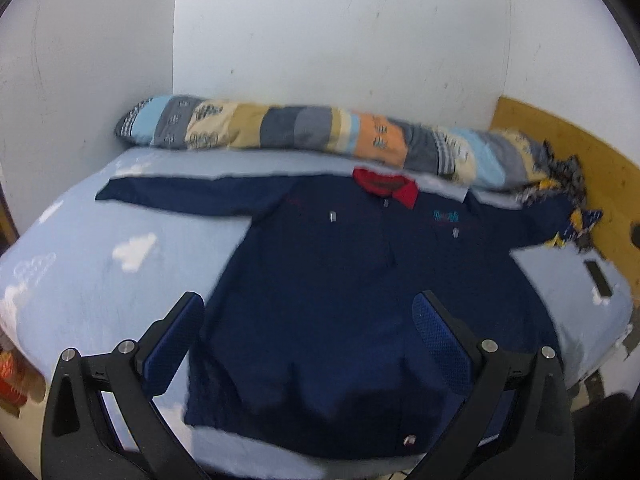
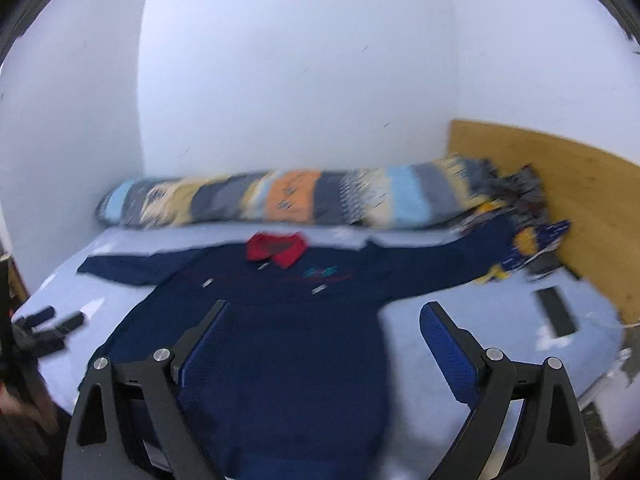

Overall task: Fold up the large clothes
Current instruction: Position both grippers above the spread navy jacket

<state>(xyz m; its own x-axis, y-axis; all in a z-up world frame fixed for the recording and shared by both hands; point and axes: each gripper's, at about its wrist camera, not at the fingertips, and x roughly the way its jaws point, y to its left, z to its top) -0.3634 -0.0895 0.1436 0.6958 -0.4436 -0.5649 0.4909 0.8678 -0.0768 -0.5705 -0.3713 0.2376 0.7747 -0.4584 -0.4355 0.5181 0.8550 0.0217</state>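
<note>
Navy shirt point(image 1: 340, 300) lies spread flat on the bed point(image 1: 100, 280); both my jaws are apart, holding nothing.

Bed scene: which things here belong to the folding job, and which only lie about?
Job: navy jacket, left gripper, right gripper, both open.
Lying about: patchwork quilt, black remote, patterned cloth, light blue bedsheet.

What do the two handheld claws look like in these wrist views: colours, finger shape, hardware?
Both look alike. The left claw and right claw each have two matte black angular fingers with triangular cut-outs near the base and round silver bolts at the joints. The inner pads are blue with a fine dotted texture. No cables, markings or sleeves show.
</note>
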